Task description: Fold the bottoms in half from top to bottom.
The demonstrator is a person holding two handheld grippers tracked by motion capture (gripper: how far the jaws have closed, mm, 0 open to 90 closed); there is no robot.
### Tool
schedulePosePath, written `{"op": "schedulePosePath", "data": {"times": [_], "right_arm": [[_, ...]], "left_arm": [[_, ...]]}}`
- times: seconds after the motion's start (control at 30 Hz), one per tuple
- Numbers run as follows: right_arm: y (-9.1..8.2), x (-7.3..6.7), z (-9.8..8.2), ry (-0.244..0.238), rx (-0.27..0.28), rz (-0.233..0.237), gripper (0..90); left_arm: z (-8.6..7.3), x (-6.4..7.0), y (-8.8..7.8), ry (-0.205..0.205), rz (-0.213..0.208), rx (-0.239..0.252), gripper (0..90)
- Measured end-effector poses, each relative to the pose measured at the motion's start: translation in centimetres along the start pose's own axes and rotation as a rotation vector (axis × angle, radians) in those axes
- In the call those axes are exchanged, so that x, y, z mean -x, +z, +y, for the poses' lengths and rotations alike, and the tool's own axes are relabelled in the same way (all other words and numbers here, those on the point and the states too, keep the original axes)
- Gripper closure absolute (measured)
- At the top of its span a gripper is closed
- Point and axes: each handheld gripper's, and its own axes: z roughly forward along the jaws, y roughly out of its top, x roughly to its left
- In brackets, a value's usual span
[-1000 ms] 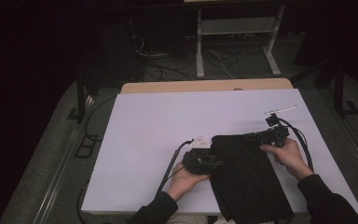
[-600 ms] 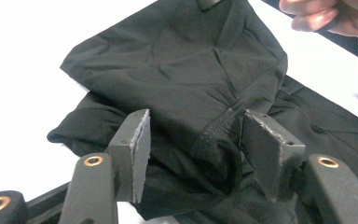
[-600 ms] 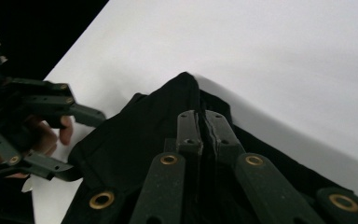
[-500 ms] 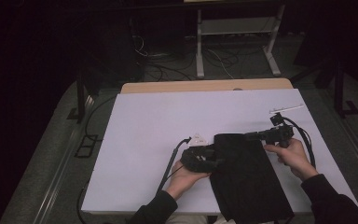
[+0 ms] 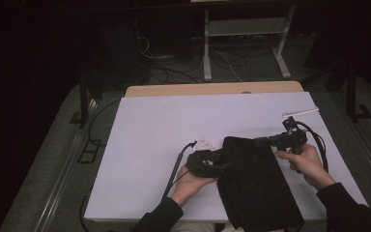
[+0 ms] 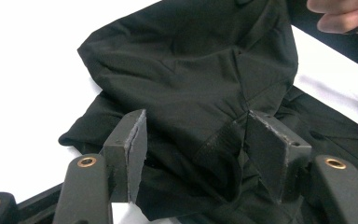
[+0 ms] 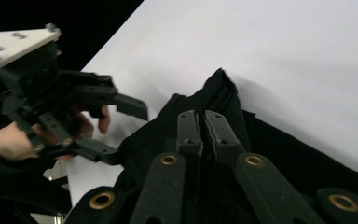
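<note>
A matte white sheet covers the table [image 5: 149, 145], smooth and unmarked, with a strip of pale wood showing along its far edge. At its left, a black cable trails across the sheet to the left gripper [image 5: 221, 162], held from below by the person's left hand [image 5: 192, 182], with a small grey three-cornered plate on top. Its jaws have just been opening, and in the left gripper view they stand apart, blunt dark pads with scuffed, greyish faces on either side of a fold of the black garment [image 6: 191, 84] without pressing on it. The cloth is thin, soft and dull black, creased into shallow ridges with a stitched seam running between the pads. From above, the garment lies as a long, roughly rectangular dark shape slanting from the middle of the sheet down to the near edge, between the two hands. To the right, the right gripper [image 5: 260, 142] is pinched closed on the garment's upper corner; in the right gripper view its two narrow pads meet with cloth puckered up into a small peak just past them. The right hand [image 5: 310, 164] holds that gripper above the sheet, cable looping behind.
</note>
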Motion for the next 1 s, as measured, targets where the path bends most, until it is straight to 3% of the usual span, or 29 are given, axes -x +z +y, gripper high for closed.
{"op": "schedulePosePath", "data": {"times": [0.53,0.7,1.0], "right_arm": [[-0.9,-3.5,-1.9,-0.067,-0.022,0.083,83.8],[-0.8,-4.1,-2.7,-0.104,-0.057,0.103,83.7],[-1.0,-4.2,-4.0,-0.096,-0.073,0.126,83.7]], "left_arm": [[0.3,-0.6,-0.8,-0.034,0.034,0.03,39.3],[0.6,-1.0,-1.4,-0.037,0.056,0.054,39.0],[0.7,-2.3,-2.4,-0.067,0.09,0.078,38.4]]}}
